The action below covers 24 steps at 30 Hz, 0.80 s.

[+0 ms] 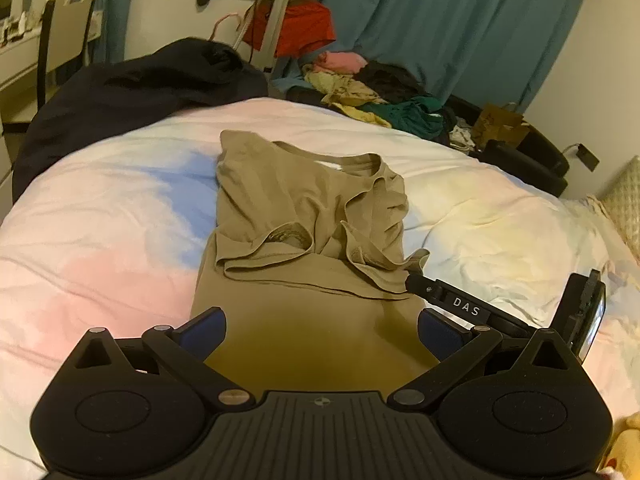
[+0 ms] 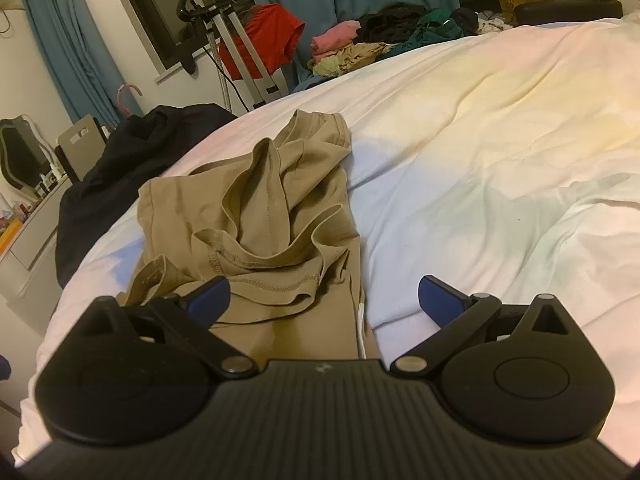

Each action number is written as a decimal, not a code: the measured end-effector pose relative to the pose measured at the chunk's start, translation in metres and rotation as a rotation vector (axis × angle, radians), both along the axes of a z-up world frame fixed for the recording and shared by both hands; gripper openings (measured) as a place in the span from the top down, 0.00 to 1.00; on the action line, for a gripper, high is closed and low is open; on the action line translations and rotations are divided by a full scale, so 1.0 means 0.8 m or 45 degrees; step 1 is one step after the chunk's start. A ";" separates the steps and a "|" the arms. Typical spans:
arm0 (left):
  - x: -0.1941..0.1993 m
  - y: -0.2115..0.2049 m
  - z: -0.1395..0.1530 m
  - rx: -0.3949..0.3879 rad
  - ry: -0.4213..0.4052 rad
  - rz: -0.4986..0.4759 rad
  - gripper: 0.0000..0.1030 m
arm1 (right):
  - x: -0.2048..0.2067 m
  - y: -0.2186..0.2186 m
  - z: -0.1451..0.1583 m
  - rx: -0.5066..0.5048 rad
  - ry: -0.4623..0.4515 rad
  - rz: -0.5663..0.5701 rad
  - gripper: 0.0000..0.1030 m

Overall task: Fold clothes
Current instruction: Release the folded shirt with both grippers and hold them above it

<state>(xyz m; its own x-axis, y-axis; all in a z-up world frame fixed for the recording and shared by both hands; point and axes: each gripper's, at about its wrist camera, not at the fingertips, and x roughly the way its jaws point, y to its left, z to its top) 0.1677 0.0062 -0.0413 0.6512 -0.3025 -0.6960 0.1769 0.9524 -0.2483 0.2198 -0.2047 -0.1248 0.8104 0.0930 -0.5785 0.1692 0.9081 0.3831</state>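
**Tan shirt part-folded on bed, both claws apart**

Bedroom, dim warm light. Teal curtains (image 1: 460, 28) cover the far wall. Bed (image 1: 100, 216) fills most of both views, covered by a pale sheet with pink, blue and yellow tints, creased on the right half.

Dark navy garment or blanket (image 1: 132, 96) heaped at the far left edge of the bed, well apart from the shirt. Beyond the bed's far edge: a mixed clothes pile (image 1: 360, 88) in pink, yellow, green and black; a red garment (image 1: 304, 28) hanging on a metal stand; a brown paper bag (image 1: 500, 124) near a black seat at right. Chair (image 1: 68, 28) and a white desk sit at far left.

Tan T-shirt (image 1: 304, 208) lies mid-bed, lengthwise away from the cameras. Sleeves and sides are turned inward over the body, bunched and wrinkled on the right side; neck opening faces up at the far end. Lower body of the shirt lies flat and runs under the left claw.

Left claw (image 1: 322, 330): blue fingers spread apart, over the shirt's near hem, nothing between them. Right claw (image 2: 324, 300): fingers likewise spread, empty; its left finger overlaps the bunched sleeve hem in view, contact unclear. From the left wrist, the right tool shows at the shirt's right edge.
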 end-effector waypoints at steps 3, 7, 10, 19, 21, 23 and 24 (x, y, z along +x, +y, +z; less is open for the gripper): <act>-0.002 -0.005 0.001 0.009 -0.009 -0.026 0.00 | -0.001 0.002 0.001 -0.011 -0.011 0.002 0.01; 0.003 -0.004 -0.011 0.056 -0.010 -0.031 0.00 | -0.010 0.008 0.009 -0.058 -0.063 -0.001 0.01; 0.015 0.004 -0.035 0.081 0.058 -0.036 0.00 | -0.022 0.012 0.018 -0.096 -0.108 -0.009 0.01; 0.009 0.057 -0.097 -0.234 0.480 0.036 0.04 | -0.090 0.021 0.036 -0.005 -0.134 -0.036 0.01; 0.001 0.073 -0.111 -0.370 0.562 0.074 0.04 | -0.109 0.018 0.038 0.085 -0.138 -0.031 0.01; -0.002 0.084 -0.127 -0.440 0.621 0.111 0.05 | -0.126 0.016 0.037 0.142 -0.139 -0.025 0.01; -0.001 0.088 -0.135 -0.449 0.649 0.131 0.09 | -0.133 0.016 0.036 0.158 -0.137 -0.025 0.01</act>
